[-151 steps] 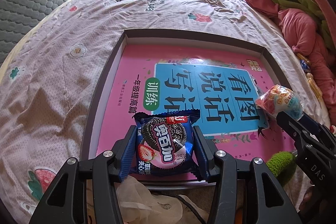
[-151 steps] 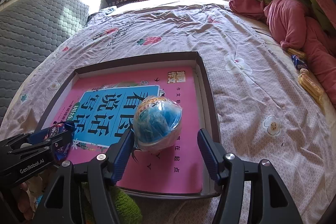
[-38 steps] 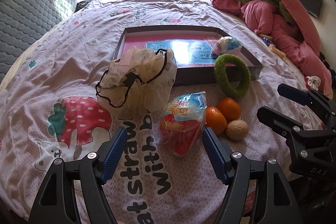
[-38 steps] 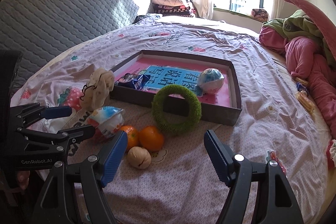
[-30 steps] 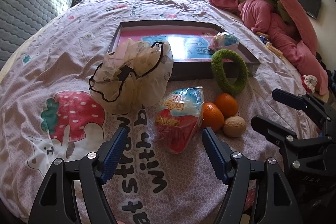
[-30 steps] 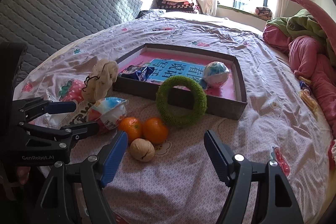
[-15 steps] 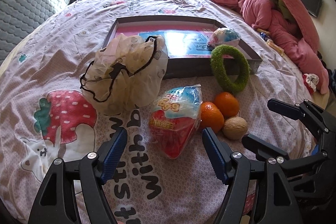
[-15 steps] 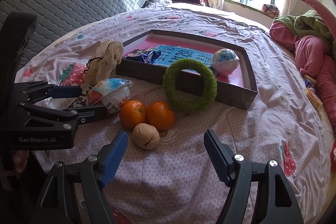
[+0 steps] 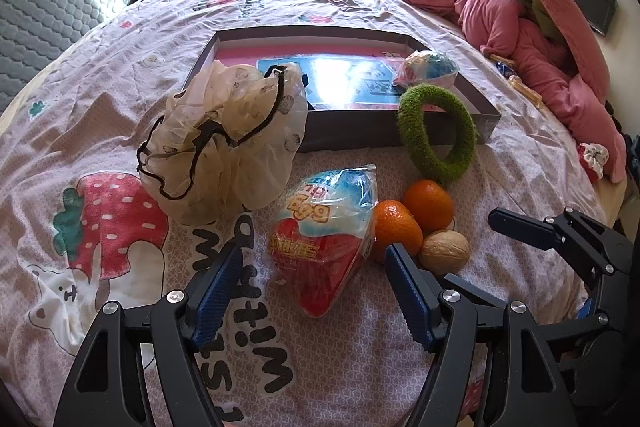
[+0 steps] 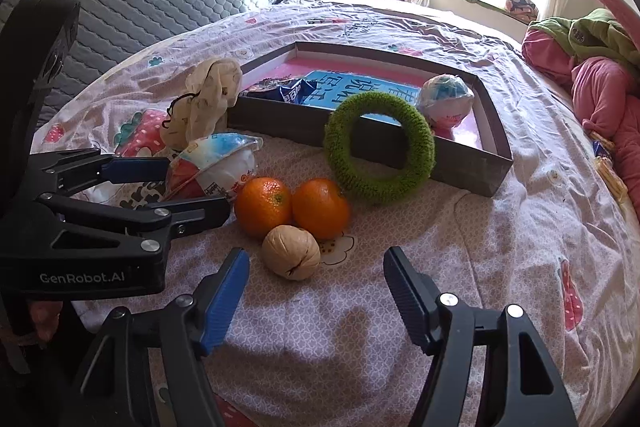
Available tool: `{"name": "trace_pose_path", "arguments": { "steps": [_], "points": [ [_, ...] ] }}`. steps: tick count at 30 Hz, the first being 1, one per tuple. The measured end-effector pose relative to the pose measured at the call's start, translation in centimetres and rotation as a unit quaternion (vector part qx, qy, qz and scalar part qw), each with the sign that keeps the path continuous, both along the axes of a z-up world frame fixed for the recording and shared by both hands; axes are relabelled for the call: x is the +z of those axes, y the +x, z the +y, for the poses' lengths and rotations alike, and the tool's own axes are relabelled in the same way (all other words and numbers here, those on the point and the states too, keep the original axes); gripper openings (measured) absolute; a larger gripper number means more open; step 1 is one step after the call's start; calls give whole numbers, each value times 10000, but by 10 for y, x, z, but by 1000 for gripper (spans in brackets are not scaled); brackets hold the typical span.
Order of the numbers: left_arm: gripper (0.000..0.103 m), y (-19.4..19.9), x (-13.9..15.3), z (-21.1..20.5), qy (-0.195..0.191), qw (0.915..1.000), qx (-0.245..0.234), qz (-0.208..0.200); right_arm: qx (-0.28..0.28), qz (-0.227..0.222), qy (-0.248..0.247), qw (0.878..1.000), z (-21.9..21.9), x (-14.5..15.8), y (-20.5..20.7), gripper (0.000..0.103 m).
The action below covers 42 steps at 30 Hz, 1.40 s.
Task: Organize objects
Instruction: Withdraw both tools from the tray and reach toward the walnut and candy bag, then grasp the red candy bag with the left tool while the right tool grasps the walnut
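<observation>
Left gripper [image 9: 310,277]: jaws wide apart, one on each side of the wrapped snack cone [image 9: 326,233]; the pads do not press it.
Right gripper [image 10: 316,281]: jaws apart and just been closing a little; the walnut [image 10: 291,251] lies on the bed just ahead of them, not held.
Oranges: two oranges [image 10: 294,205] side by side, touching the walnut.
Green ring [image 10: 379,147]: leans against the front wall of the tray.
Tray [image 10: 490,171]: on the bedsheet [image 10: 500,267], holds a pink book, a wrapped ball [image 10: 445,98] and a blue cookie packet [image 10: 286,89].
Cream mesh bag [image 9: 224,137]: beside the tray, left of the snack cone.
</observation>
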<state>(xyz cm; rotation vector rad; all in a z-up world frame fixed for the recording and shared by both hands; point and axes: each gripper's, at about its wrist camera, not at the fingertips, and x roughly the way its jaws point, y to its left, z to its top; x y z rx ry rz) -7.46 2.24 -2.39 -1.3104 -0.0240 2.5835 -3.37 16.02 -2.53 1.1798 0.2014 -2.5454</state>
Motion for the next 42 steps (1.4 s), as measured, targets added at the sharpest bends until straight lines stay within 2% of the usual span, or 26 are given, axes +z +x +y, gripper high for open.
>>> {"name": "trace_pose_path", "arguments": {
  "steps": [12,17,20,24,25,29,37,42],
  "points": [
    [74,-8,-2,-3,85,9998,118,-95,-2,-192,-175,9997,-4,-8,-7,56],
    [73,-11,-3,-5,154,9997,164,-128,72,-228,-216,9995,-9,-10,-6,49],
    [72,-13,-4,-6,230,9994,221,-148,93,-293,-358,9989,-10,-10,-8,39],
    [62,-14,-3,-6,321,9991,202,-175,113,-330,-427,9985,-11,-11,-9,33],
    [58,-14,-3,-5,336,9991,180,-177,125,-318,-419,9985,-11,-11,-8,33],
    [58,-14,-3,-1,285,9993,145,-169,163,-331,-465,9982,-11,-11,-8,33],
    [56,-15,-1,-4,423,9988,180,-192,142,-364,-575,9976,-7,-10,-9,33],
    [55,-8,7,-3,411,9991,123,-21,109,-342,-616,9975,-4,-7,-9,33]
  ]
}}
